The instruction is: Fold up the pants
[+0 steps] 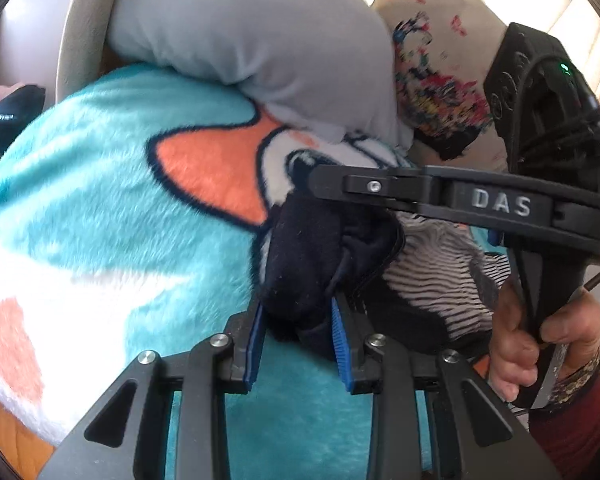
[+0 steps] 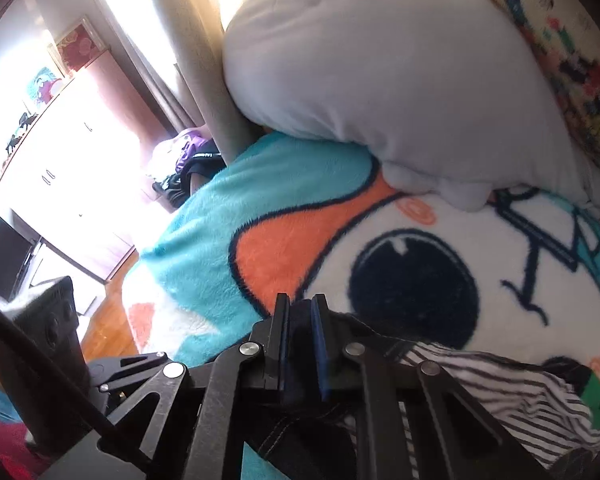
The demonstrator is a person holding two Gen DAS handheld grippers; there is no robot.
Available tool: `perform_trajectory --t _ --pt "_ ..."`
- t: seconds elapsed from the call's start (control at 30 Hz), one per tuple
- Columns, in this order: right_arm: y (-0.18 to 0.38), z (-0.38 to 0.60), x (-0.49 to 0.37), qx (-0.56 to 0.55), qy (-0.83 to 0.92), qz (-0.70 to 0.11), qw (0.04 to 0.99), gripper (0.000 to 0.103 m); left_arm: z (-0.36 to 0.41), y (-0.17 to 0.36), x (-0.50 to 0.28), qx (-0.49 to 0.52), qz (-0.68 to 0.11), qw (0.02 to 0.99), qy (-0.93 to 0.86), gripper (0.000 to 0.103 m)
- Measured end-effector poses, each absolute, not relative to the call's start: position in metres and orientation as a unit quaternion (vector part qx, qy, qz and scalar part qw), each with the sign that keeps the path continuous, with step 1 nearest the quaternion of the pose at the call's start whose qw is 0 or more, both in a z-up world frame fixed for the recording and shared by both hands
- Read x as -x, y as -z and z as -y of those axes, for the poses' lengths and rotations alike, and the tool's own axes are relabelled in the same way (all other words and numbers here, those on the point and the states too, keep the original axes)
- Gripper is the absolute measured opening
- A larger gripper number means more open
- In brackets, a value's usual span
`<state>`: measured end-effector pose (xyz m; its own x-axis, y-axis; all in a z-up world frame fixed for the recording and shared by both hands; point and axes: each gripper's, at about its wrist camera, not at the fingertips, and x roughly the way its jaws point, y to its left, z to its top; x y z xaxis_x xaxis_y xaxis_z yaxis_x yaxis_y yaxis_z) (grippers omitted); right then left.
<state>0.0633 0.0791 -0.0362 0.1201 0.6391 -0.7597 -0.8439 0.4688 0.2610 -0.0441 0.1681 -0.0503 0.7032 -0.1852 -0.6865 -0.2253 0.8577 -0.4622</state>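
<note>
The pants (image 1: 320,256) are a dark navy bundle on a fleece blanket (image 1: 100,200). In the left wrist view my left gripper (image 1: 298,308) is shut on the bundle, its blue pads (image 1: 340,340) pressed on either side. My right gripper (image 1: 328,186) reaches in from the right just above the bundle, held by a person's hand (image 1: 540,340). In the right wrist view the right gripper (image 2: 300,304) is shut, with a thin fold of the dark pants (image 2: 300,440) pinched between its pads. Stitched denim hangs below it.
A black-and-white striped cloth (image 1: 432,276) (image 2: 520,392) lies beside the pants on the right. A grey pillow (image 2: 380,80) and a patterned cushion (image 1: 440,80) rest at the blanket's far end. A white dresser (image 2: 80,140) and a clothes pile (image 2: 188,160) stand off the bed's left edge.
</note>
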Motion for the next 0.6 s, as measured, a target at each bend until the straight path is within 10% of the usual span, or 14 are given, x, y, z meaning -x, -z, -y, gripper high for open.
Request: perform_trajectory --t 0.23,0.37,0.6 --pt "0.052 -0.082 -0.075 0.086 -0.490 -0.431 0.753 0.016 -0.178 0.026 0.066 0.237 -0.358 0.903 -0.013 0.036" --pt "0.025 -0.027 -0.070 0.032 -0.467 -0.377 0.799 0.053 -0.178 0.007 0.067 0.230 -0.343 0.911 -0.009 0.037" --pt "0.041 0.111 -0.069 -0.029 -0.345 -0.368 0.863 0.054 -0.101 0.001 0.015 0.178 -0.367 0.910 0.078 0.045"
